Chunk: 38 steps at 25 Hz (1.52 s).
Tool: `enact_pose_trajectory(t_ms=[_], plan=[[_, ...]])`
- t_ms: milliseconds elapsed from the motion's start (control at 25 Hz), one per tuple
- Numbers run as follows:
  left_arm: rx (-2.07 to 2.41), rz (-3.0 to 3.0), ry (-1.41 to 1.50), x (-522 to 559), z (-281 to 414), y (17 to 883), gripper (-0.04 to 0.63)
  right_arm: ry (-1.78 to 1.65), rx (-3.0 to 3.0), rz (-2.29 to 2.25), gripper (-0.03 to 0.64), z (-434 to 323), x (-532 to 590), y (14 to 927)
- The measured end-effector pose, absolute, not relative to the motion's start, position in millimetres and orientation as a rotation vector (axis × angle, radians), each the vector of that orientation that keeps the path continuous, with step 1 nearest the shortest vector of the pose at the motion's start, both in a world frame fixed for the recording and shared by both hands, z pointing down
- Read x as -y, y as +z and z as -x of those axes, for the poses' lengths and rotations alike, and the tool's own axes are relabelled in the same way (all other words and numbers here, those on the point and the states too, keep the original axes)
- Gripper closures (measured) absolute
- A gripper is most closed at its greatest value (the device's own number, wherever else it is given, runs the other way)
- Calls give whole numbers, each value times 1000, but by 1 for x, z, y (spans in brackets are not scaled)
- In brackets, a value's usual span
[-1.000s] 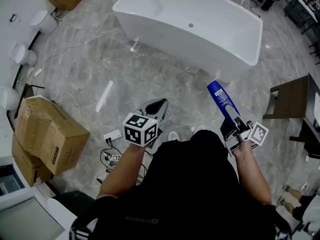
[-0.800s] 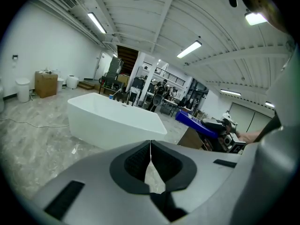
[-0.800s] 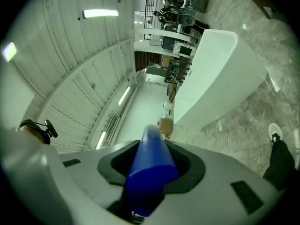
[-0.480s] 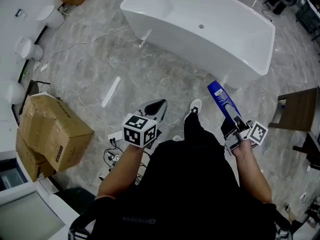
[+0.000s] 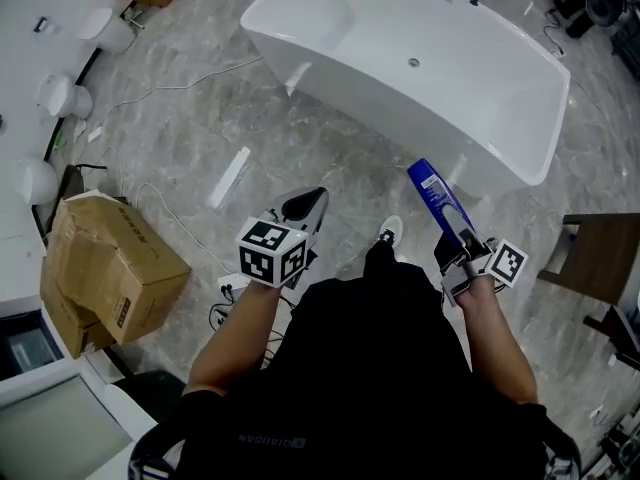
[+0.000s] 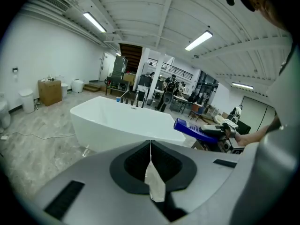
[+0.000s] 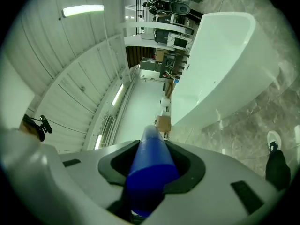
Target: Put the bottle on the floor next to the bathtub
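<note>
Bottle (image 5: pixel 437 200): blue, carried in the air over the floor (image 5: pixel 180 138), on the near side of the bathtub (image 5: pixel 400 113) and not touching it.

Head view
- Bottle: tilted, its blue end pointing toward the bathtub's near right corner and its darker end in the jaws.
- Right gripper (image 5: pixel 462 256): clamped on the bottle's darker end, marker cube on the side away from the bathtub.
- Left gripper (image 5: pixel 305 206): jaws pressed together with nothing in them, pointing toward the bathtub and well short of it.
- Bathtub: white, freestanding, dark taps on its far rim.
- White strip (image 5: pixel 230 176): flat on the floor, left of the bathtub's near wall.
- Cardboard boxes (image 5: pixel 110 268): stacked, well apart from the bathtub, beyond the strip.
- Shoe (image 5: pixel 388 232): on the floor between the two grippers, toe toward the bathtub.
- Wooden table (image 5: pixel 600 258): off the bathtub's right end.

Left gripper view
- Left gripper (image 6: pixel 151 170): jaws meet along a thin seam, nothing held.
- Bathtub (image 6: pixel 117 125): straight beyond the jaws.
- Bottle (image 6: pixel 192 128): at the bathtub's right end, lying near level in the right gripper (image 6: pixel 225 132).

Right gripper view
- Right gripper (image 7: pixel 151 175): a jaw on each side of the bottle (image 7: pixel 149 149), tight against it.
- Bottle: its blue body runs out along the jaws.
- Bathtub (image 7: pixel 225 64): beyond the bottle's tip, with bare floor between.
- Shoe (image 7: pixel 273 138): on the floor below the bathtub's wall.
</note>
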<state>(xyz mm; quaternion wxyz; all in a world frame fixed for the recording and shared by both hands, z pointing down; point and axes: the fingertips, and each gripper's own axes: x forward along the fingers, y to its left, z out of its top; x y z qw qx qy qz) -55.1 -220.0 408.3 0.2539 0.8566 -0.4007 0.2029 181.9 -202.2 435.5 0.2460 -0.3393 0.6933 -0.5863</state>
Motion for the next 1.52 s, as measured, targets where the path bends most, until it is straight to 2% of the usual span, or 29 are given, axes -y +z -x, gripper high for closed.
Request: enact_pose_trajectory(t_ms=[240, 640, 920, 1120, 1520], plan=[[1092, -2340, 616, 284, 32, 412, 578, -1617, -1927, 940, 453, -200, 267, 455], [1163, -2277, 692, 354, 55, 425, 578, -1656, -1970, 967, 454, -209, 332, 483], [1035, -2261, 693, 380, 70, 450, 578, -1744, -2029, 1110, 453, -171, 351, 515], [883, -2341, 839, 414, 94, 478, 578, -1785, -2010, 1376, 449, -143, 365, 557], [523, -2370, 1097, 421, 134, 596, 578, -2031, -1895, 1738, 449, -85, 340, 686]])
